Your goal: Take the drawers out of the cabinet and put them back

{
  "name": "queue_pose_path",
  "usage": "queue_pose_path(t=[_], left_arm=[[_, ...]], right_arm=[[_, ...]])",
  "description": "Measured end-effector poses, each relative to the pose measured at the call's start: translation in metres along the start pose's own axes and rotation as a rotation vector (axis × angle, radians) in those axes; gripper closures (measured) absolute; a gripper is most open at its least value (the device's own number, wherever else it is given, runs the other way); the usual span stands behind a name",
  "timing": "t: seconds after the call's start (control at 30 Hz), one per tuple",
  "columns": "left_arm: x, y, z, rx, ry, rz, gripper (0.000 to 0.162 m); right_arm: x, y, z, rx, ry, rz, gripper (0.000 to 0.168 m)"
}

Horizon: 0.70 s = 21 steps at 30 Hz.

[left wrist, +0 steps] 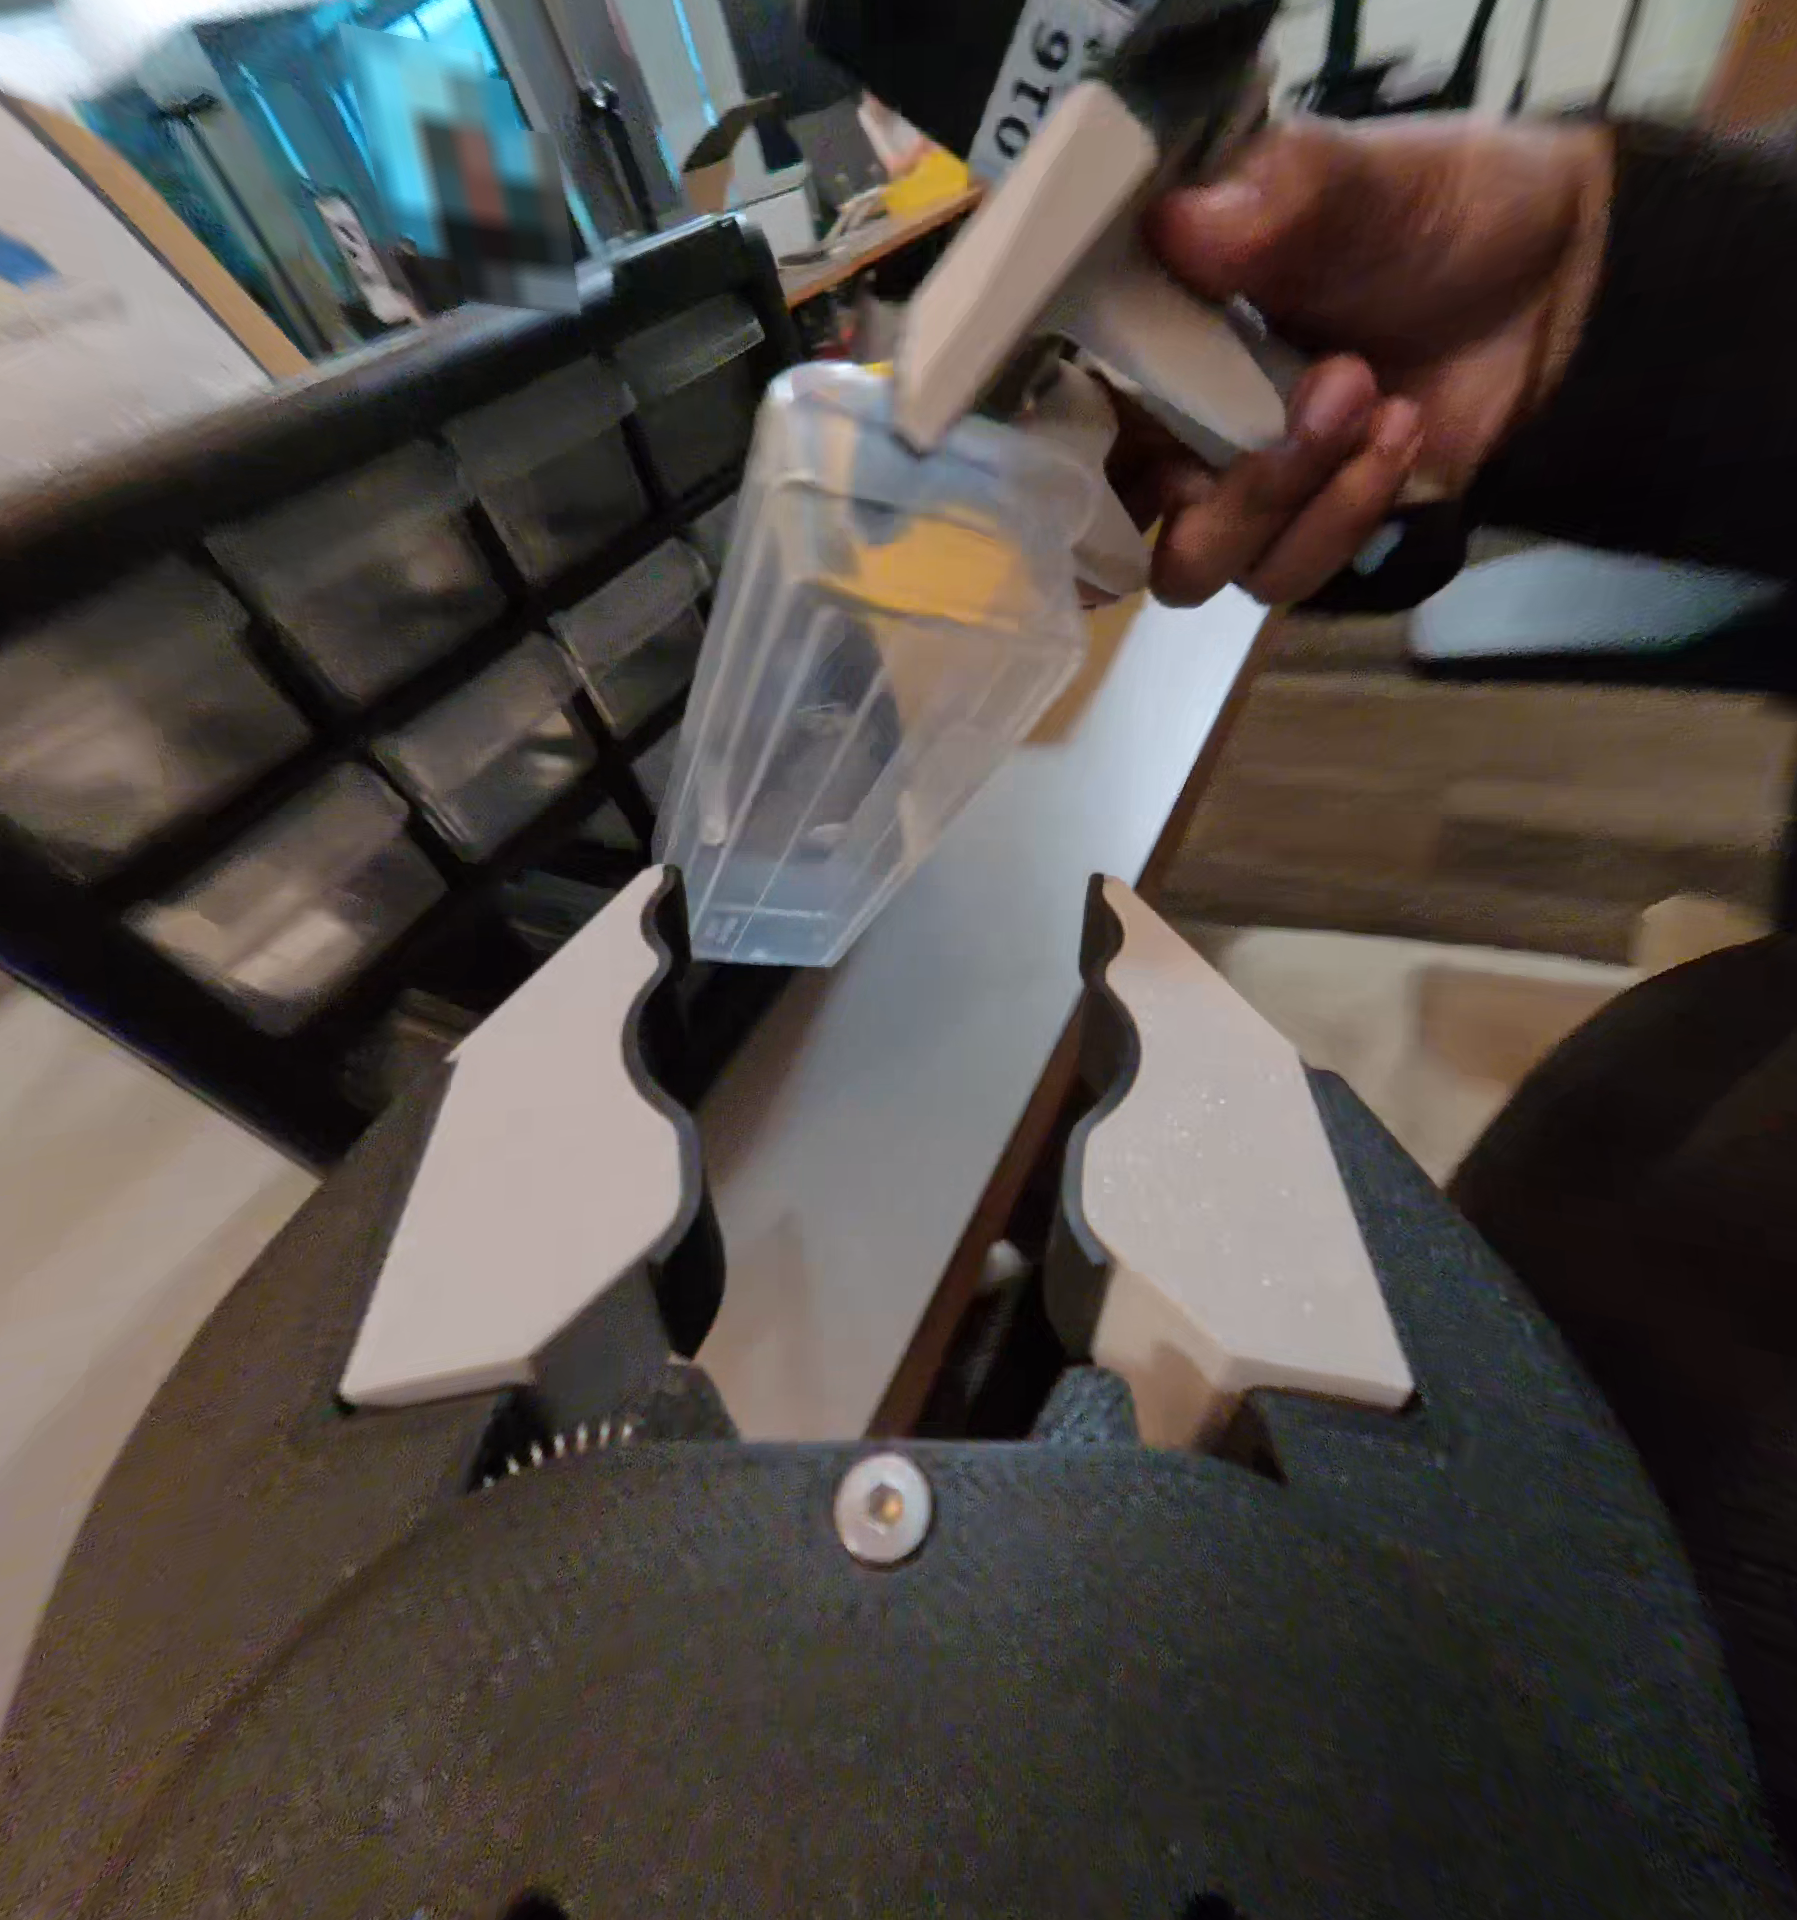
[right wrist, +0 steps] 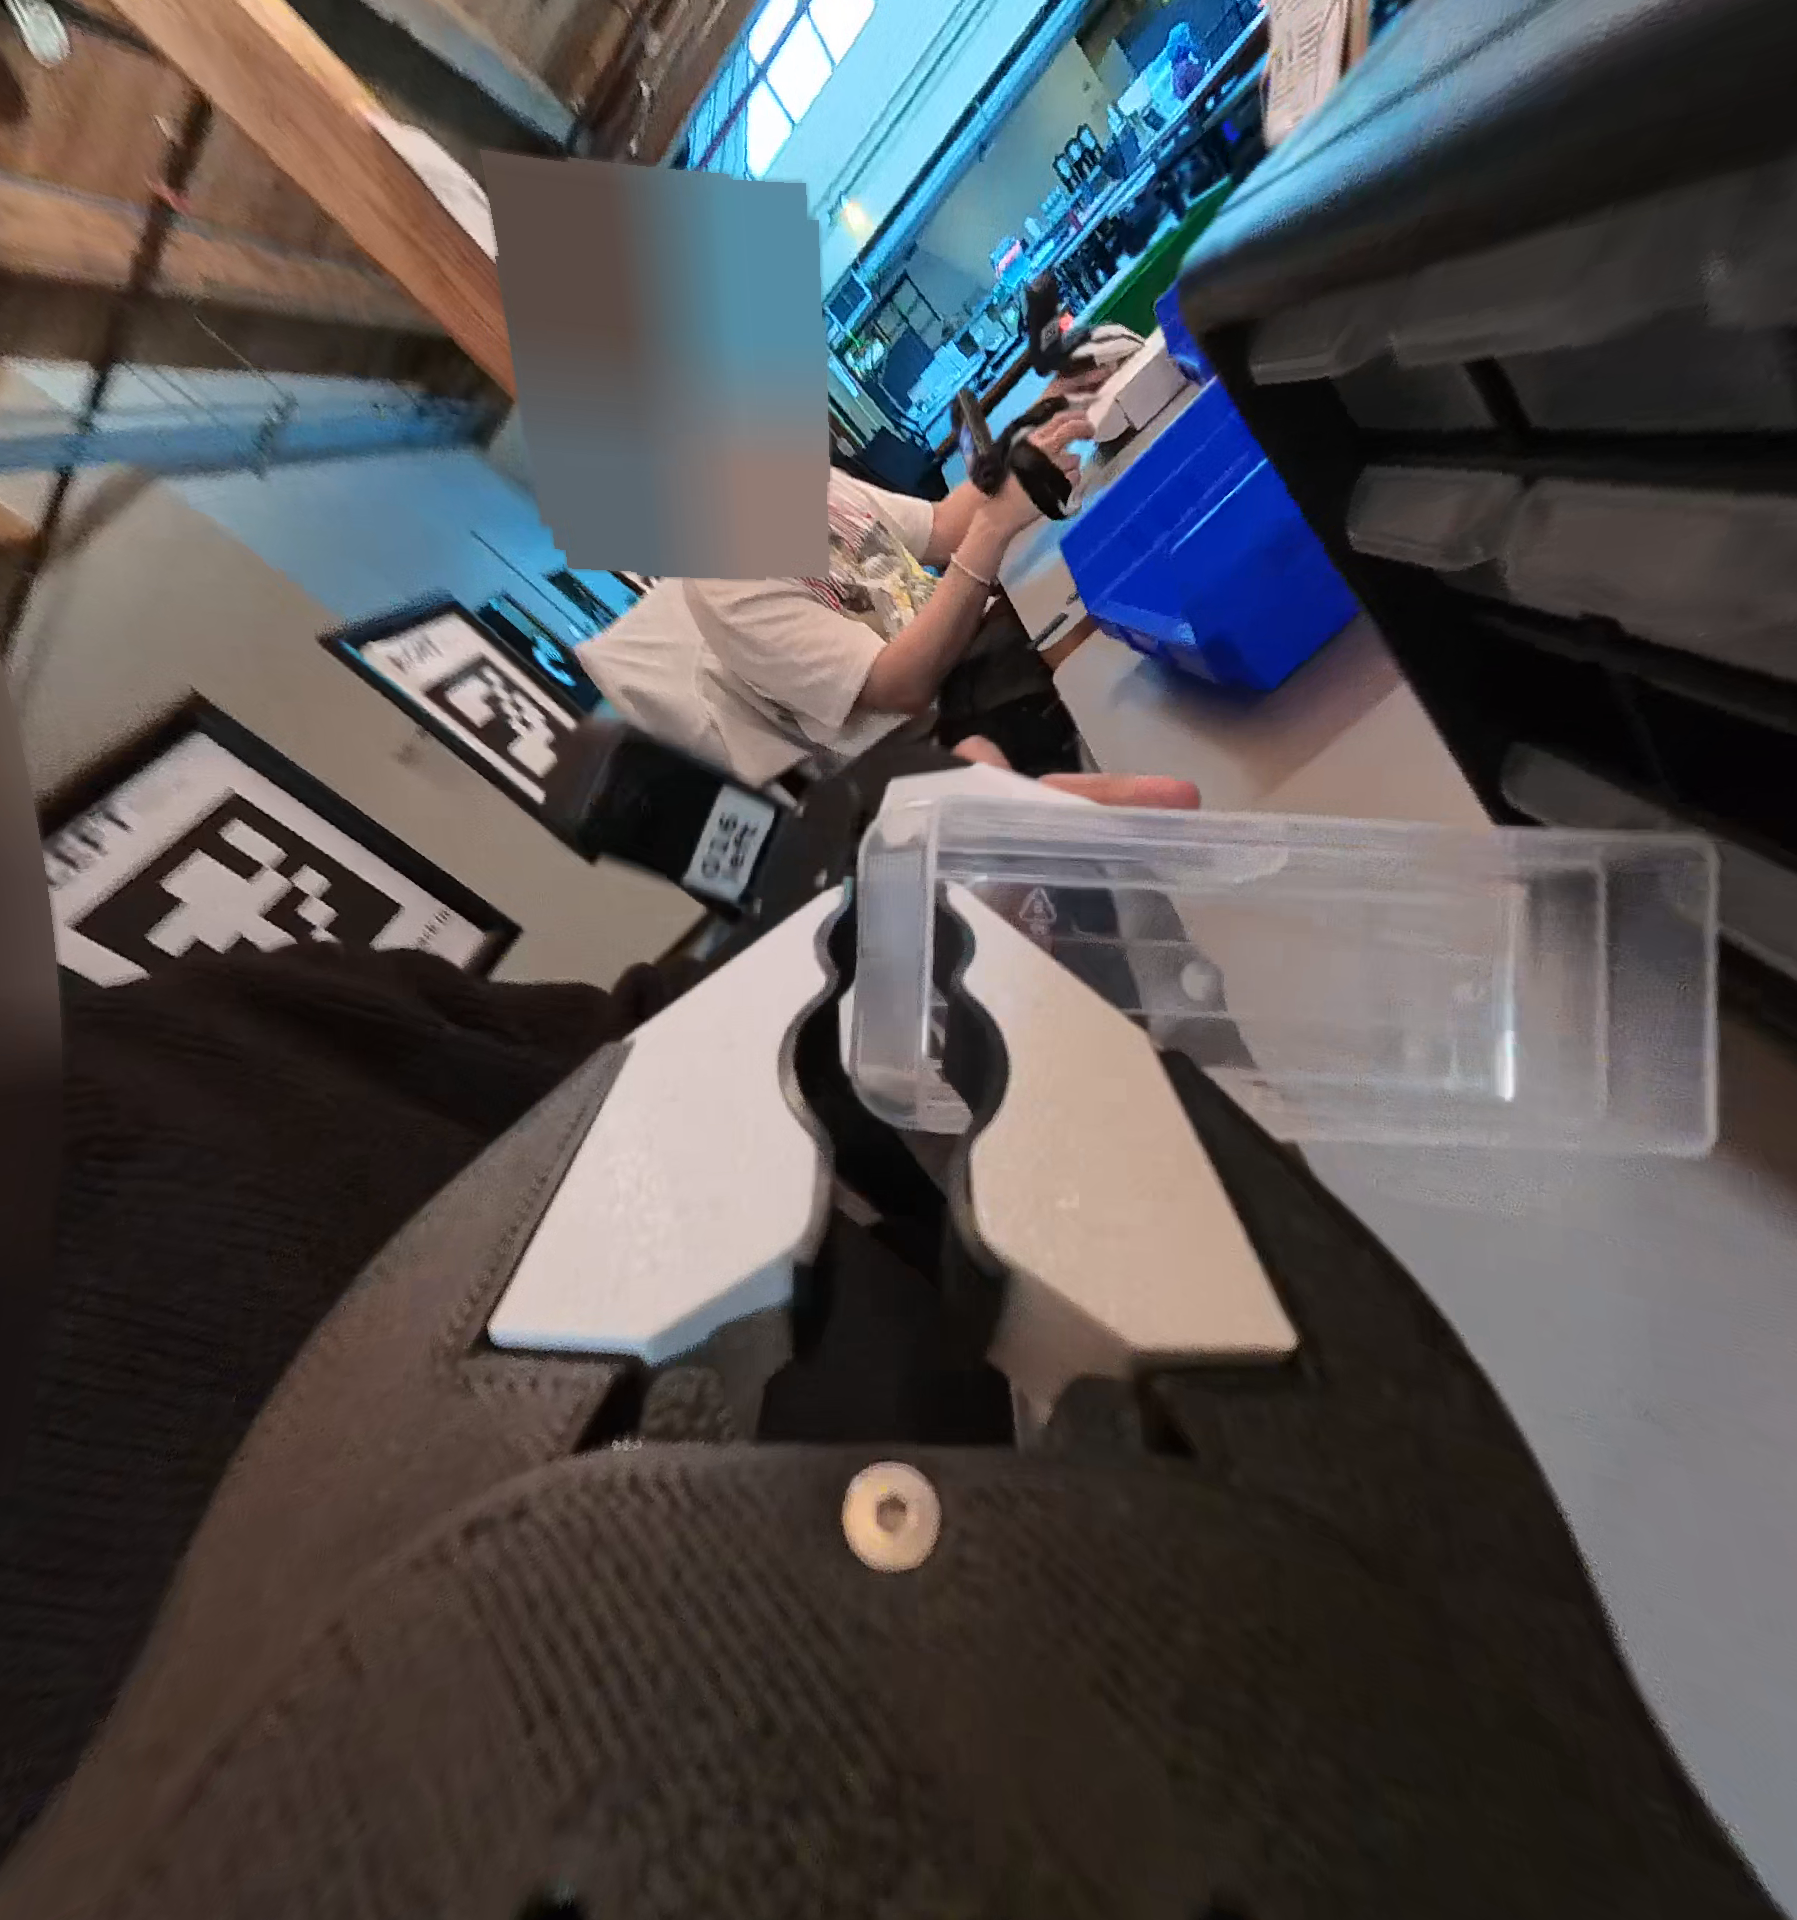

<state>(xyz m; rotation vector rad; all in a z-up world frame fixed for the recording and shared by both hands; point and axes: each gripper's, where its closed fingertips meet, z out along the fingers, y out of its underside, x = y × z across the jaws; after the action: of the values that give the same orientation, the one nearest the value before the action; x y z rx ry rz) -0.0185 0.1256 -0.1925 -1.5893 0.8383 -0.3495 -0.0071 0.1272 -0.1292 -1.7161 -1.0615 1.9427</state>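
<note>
The clear drawer is out of the cabinet and off the table, pinched at its front lip by the right gripper, whose 2 fingers are closed on that lip. In the left wrist view its long axis hangs steeply down toward the left gripper, which is spread wide with nothing in it, just below the drawer's far end. The black cabinet lies to the drawer's left there, with 8 or so drawers seated, though blur makes the count uncertain. 1 drawer is held; the right gripper is the nearer tool, and I judge the next move needs that axis levelled with a slot
</note>
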Motion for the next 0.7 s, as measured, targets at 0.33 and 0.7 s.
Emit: queue_pose_path(t=[0.33, 0.7], left_arm=[[-0.064, 0.029, -0.013, 0.106, 0.024, -0.693, 0.097], [-0.072, 0.048, -0.009, 0.081, 0.003, -0.749, 0.1]], right_arm=[[0.002, 0.085, 0.014, -0.57, 0.211, -0.568, 0.156], [0.049, 0.096, 0.028, -0.804, 0.377, -0.79, 0.156]])
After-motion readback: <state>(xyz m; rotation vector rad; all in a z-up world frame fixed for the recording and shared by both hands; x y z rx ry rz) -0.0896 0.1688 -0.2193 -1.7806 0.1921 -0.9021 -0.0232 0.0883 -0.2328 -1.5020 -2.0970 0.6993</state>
